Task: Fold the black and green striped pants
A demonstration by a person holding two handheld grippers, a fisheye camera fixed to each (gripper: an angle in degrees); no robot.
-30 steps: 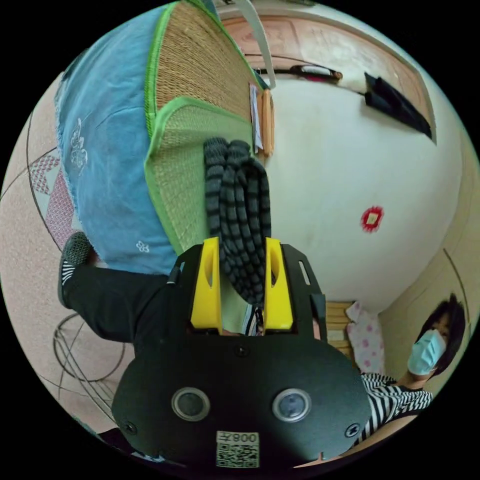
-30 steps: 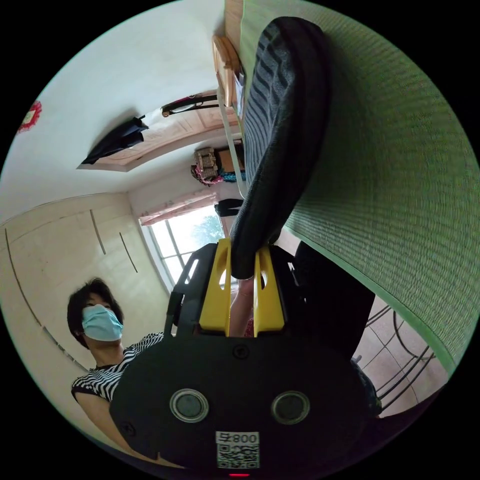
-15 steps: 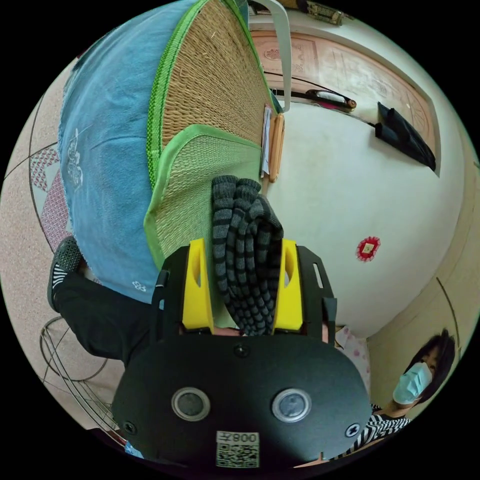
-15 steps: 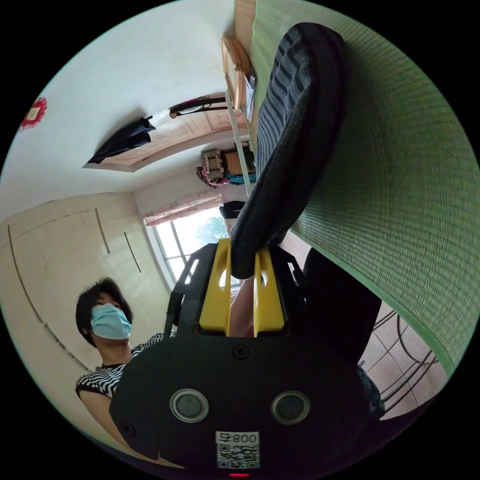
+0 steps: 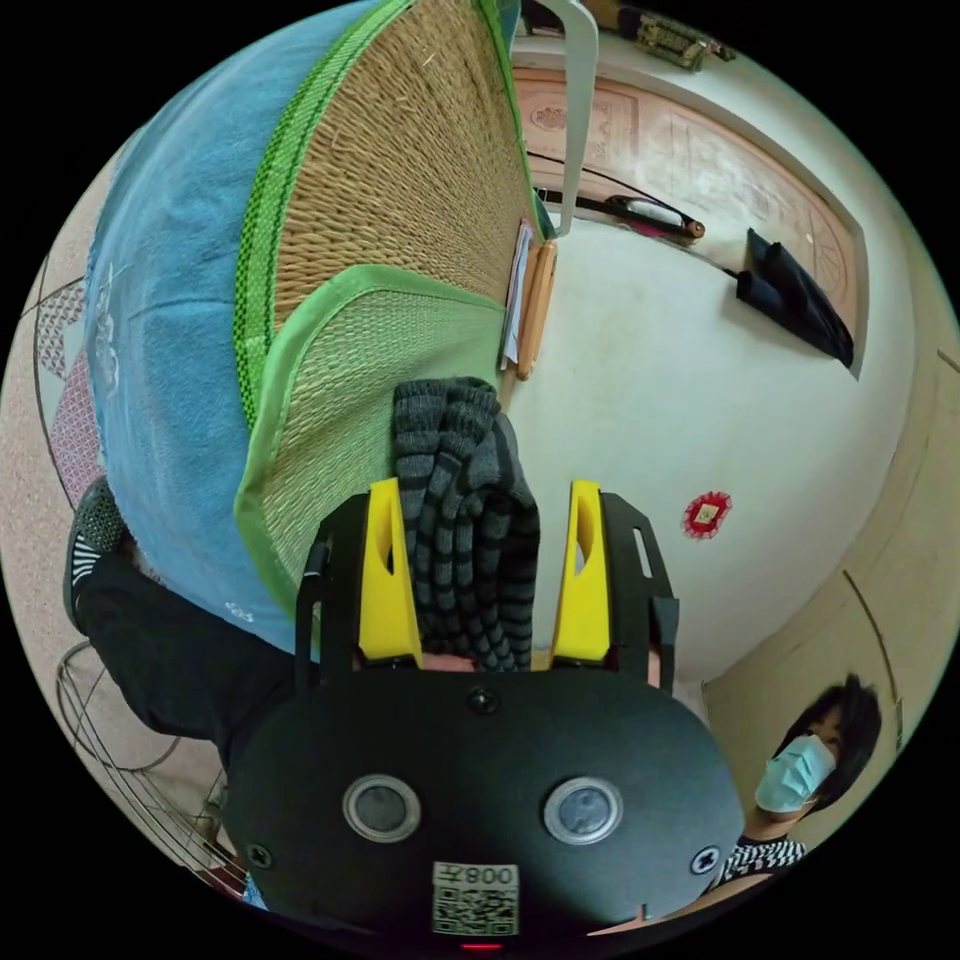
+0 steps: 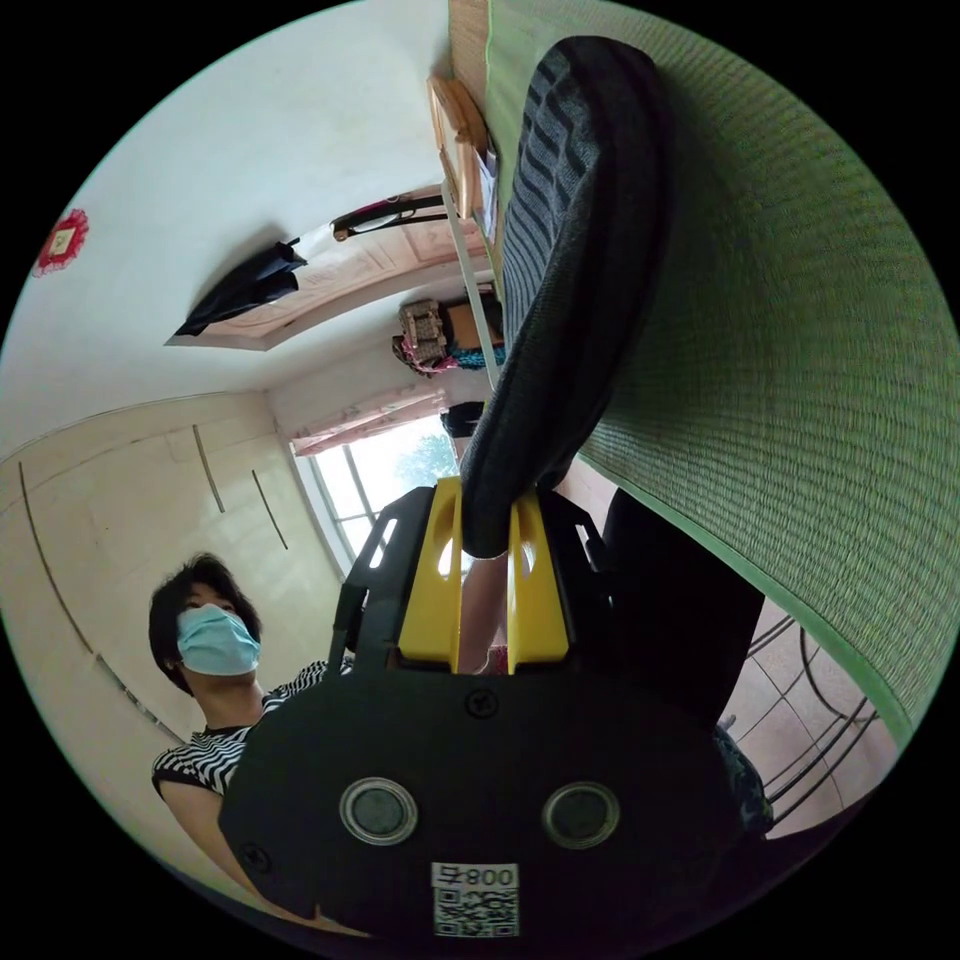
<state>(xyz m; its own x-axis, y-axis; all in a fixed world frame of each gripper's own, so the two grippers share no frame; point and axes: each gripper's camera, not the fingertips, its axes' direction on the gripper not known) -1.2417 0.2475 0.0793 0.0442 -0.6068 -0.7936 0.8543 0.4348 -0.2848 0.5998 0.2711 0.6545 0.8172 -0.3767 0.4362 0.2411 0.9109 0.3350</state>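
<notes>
The black and green striped pants lie bunched on a woven mat with a green border. My left gripper is open around the bunch: the fabric sits against one yellow jaw, with a gap to the other. In the right gripper view the pants rise as a thick dark fold along the mat. My right gripper is shut on the fold's near end.
A blue cloth covers the bed beside the mat. A person in a mask and striped top stands close by, a black-trousered leg near the bed edge. A wire frame lies on the floor. A window is behind.
My left gripper's jaws have spread apart and let go of the bunched pants. The right gripper keeps its hold; both views shifted only slightly.
</notes>
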